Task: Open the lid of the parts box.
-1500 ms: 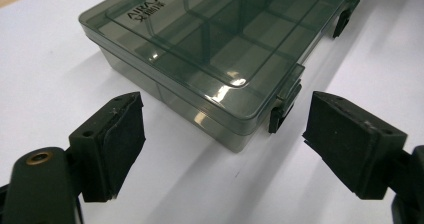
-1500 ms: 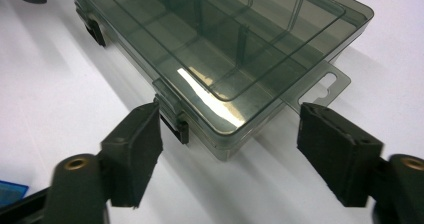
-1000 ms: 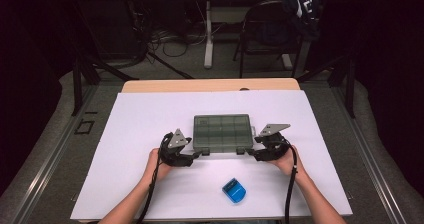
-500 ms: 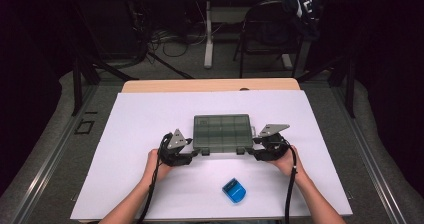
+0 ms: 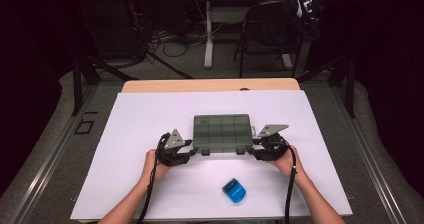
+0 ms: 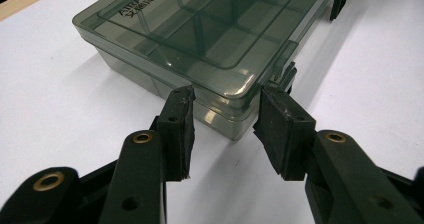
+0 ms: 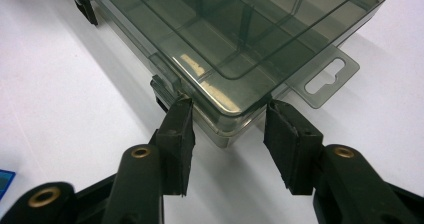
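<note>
A smoky see-through compartment box (image 5: 222, 131) lies flat with its lid down in the middle of the white board. My left gripper (image 5: 192, 151) is at its near left corner and my right gripper (image 5: 254, 150) at its near right corner. In the left gripper view the box (image 6: 200, 29) has its corner between the pads, whose tips touch both walls; the left gripper (image 6: 227, 109) has just been closing. The right gripper (image 7: 227, 114) has also been closing, its pads against the two walls of the box (image 7: 240, 29) corner.
A small blue object (image 5: 234, 190) lies on the white board (image 5: 150, 119) near its front edge, between the forearms. The box has dark latches (image 6: 285, 76) on its near side and a hang tab (image 7: 330, 76) on its right end. Beyond the table stand a chair and stands.
</note>
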A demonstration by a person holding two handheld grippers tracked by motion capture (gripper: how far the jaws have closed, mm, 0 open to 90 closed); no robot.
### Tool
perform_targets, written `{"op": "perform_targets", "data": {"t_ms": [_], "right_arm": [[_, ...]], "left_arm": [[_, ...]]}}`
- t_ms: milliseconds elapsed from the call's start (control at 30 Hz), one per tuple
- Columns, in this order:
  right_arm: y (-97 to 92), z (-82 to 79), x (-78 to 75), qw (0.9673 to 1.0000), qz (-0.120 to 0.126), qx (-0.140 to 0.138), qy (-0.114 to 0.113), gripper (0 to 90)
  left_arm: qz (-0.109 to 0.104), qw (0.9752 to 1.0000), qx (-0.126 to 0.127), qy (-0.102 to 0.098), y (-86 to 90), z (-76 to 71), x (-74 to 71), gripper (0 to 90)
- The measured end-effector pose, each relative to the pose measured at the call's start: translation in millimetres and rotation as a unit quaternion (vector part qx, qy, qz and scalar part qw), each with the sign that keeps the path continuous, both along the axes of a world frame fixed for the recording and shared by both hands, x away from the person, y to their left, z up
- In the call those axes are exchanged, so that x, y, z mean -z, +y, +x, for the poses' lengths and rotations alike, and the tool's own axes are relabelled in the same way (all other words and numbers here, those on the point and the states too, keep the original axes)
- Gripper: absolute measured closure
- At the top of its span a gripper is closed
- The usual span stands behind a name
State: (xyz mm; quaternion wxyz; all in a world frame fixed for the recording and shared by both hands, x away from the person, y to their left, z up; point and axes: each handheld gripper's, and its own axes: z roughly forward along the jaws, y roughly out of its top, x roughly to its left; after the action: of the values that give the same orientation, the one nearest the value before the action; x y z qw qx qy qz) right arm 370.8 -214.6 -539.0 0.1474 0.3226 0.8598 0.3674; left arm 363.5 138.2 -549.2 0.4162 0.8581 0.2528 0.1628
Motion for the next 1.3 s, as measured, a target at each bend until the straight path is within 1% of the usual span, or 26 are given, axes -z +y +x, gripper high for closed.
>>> {"op": "perform_targets", "data": {"t_ms": [100,233,433,533,567,600,633,667,800,867,933,967,1000,1033,1100,1200,1233,1300], "right_arm": [[-0.1,-0.6,-0.3,1.0000,0.005,0.002,-0.002,55.6],[-0.7,-0.8,-0.9,1.0000,0.002,0.001,-0.001,57.3],[-0.8,-1.1,-1.0,1.0000,0.005,0.002,-0.004,57.7],[-1.4,-1.8,-2.3,1.0000,0.003,0.004,0.001,58.1],[-0.6,-1.6,-0.7,0.9999,0.014,0.006,-0.007,58.2],[-0.3,-1.6,-0.2,0.9998,0.017,0.007,-0.010,58.3],[-1.9,-2.2,-3.8,1.0000,-0.005,0.003,0.007,58.5],[-1.1,-1.9,-1.8,1.0000,0.008,0.005,-0.003,58.7],[-1.6,-2.0,-2.2,0.9999,0.010,0.004,-0.003,59.1],[-2.1,-2.0,-2.8,1.0000,0.009,0.003,-0.001,59.1],[-2.1,-2.2,-3.1,0.9999,0.009,0.004,-0.001,59.7],[-1.3,-2.4,-2.4,0.9997,0.021,0.009,-0.007,60.0],[-1.4,-2.7,-3.8,0.9998,0.015,0.010,-0.003,60.0],[-1.1,-2.5,-4.2,0.9998,0.015,0.010,-0.007,60.1],[-0.8,-3.0,-4.8,0.9999,0.014,0.010,-0.004,60.0],[-0.7,-3.4,-4.7,0.9997,0.020,0.011,-0.007,60.0],[-0.9,-3.6,-5.3,0.9997,0.020,0.012,-0.006,60.0],[-1.4,-3.5,-5.8,0.9997,0.020,0.011,-0.010,60.0]], "left_arm": [[-0.001,1.0000,0.000,-0.001,0.3,0.2,0.0,58.0],[0.004,1.0000,0.001,-0.001,-0.4,-0.1,-0.2,58.2],[0.004,1.0000,0.003,-0.004,0.5,0.0,-0.8,59.0],[0.007,1.0000,0.003,-0.003,-0.2,-0.1,-0.5,58.7],[0.009,1.0000,0.002,-0.004,-0.6,0.0,-0.2,58.8],[0.010,0.9999,0.002,-0.005,-0.8,0.3,-0.1,58.4],[0.010,0.9999,0.002,-0.005,-0.8,0.3,-0.1,58.2],[0.009,0.9999,0.001,-0.005,-1.0,0.3,0.1,58.3],[0.003,1.0000,-0.001,-0.006,-0.3,0.4,-0.2,59.1],[0.004,1.0000,-0.001,-0.007,0.1,0.5,-0.4,59.4],[-0.002,1.0000,-0.002,-0.007,0.5,0.2,-0.5,59.8],[-0.003,1.0000,-0.002,-0.008,1.0,0.2,-0.9,60.2],[-0.003,1.0000,-0.002,-0.008,1.0,0.2,-0.9,60.6],[-0.007,0.9999,-0.001,-0.009,1.9,-0.1,-1.6,61.0],[-0.007,0.9999,-0.001,-0.010,2.2,-0.1,-1.9,61.4],[-0.011,0.9999,-0.001,-0.011,2.8,0.0,-2.1,61.6],[-0.012,0.9999,-0.001,-0.012,2.9,0.1,-2.2,61.8],[-0.014,0.9998,-0.001,-0.012,3.3,0.2,-2.4,62.0]]}}
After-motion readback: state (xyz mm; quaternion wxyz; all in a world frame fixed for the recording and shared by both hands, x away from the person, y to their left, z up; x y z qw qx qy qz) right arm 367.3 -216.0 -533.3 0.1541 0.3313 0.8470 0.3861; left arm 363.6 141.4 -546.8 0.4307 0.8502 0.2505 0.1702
